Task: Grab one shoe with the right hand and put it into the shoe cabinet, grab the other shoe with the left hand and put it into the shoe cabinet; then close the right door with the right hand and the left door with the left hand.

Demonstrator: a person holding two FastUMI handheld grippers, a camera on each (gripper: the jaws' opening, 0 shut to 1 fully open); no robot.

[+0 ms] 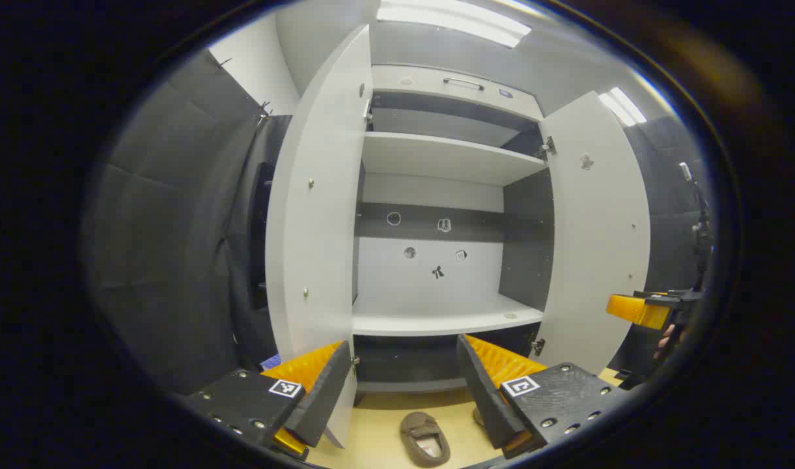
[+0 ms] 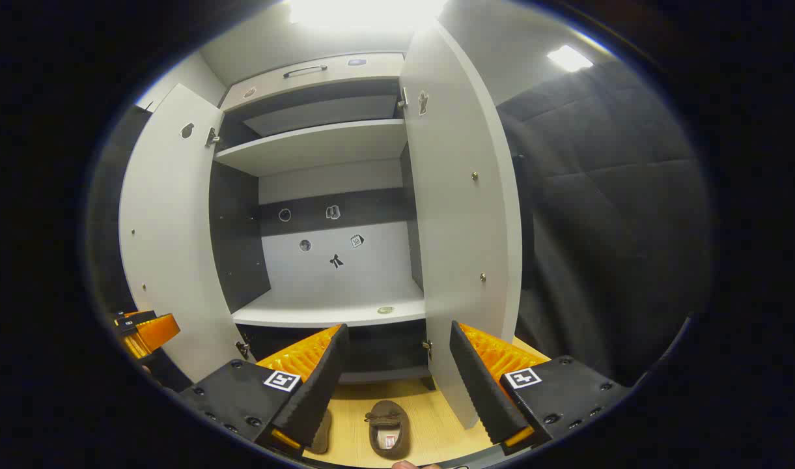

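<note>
We see both cabinet doors (image 1: 319, 195) swung wide, leaving the bare middle shelf (image 1: 436, 319) open to reach.

Shoe cabinet (image 1: 446, 312) stands ahead, both doors swung open; one shoe (image 1: 425, 438) lies on the floor (image 1: 384, 423) before it.

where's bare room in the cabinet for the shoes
The lower shelf between the two open doors is bare apart from a small round disc near its front edge. The upper shelf looks bare too. Both brown shoes crowd the floor below.
</note>
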